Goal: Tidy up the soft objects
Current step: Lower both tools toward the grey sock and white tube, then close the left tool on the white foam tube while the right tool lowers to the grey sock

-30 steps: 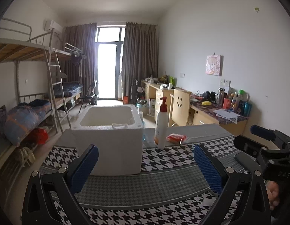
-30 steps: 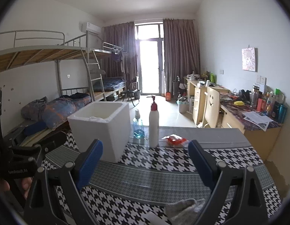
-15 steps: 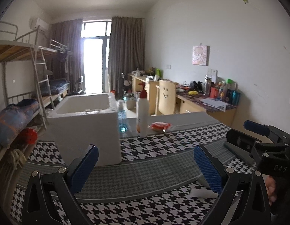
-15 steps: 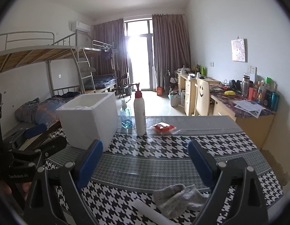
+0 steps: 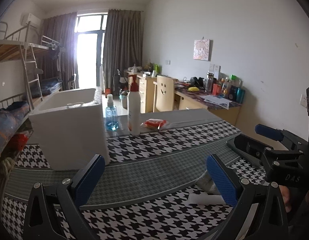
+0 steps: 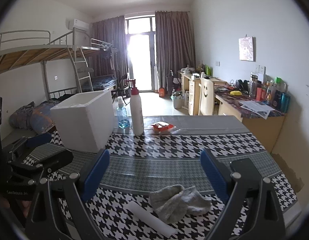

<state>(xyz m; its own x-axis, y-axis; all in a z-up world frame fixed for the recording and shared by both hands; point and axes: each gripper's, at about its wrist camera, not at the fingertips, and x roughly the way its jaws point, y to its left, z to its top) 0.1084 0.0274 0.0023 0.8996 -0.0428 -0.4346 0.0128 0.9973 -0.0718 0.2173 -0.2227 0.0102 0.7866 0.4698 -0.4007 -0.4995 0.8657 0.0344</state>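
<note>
Grey socks (image 6: 179, 202), crumpled in a loose pile, lie on the houndstooth-covered bench (image 6: 174, 146) close to its near edge, between the spread blue pads of the right hand-held gripper (image 6: 154, 172); its fingers are wide apart, holding nothing. A white paper roll (image 6: 149, 218) lies flat just beside the socks, toward the near edge, touching or almost touching them. Left hand-held gripper (image 5: 155, 177) also has its fingers wide apart and empty, over the grey band of the cloth; in its view the roll (image 5: 206, 198) shows beside the right pad and the socks are mostly hidden behind that pad. White foam box (image 6: 84, 120), open top, stands toward the far left corner of the bench. Just right of it, along the far edge: blue spray bottle (image 6: 122, 116), tall white pump bottle with red head (image 6: 136, 113), then a red packet (image 6: 162, 127). A dark phone-like slab (image 6: 244, 168) lies near the right edge, behind the right gripper's finger.
</note>
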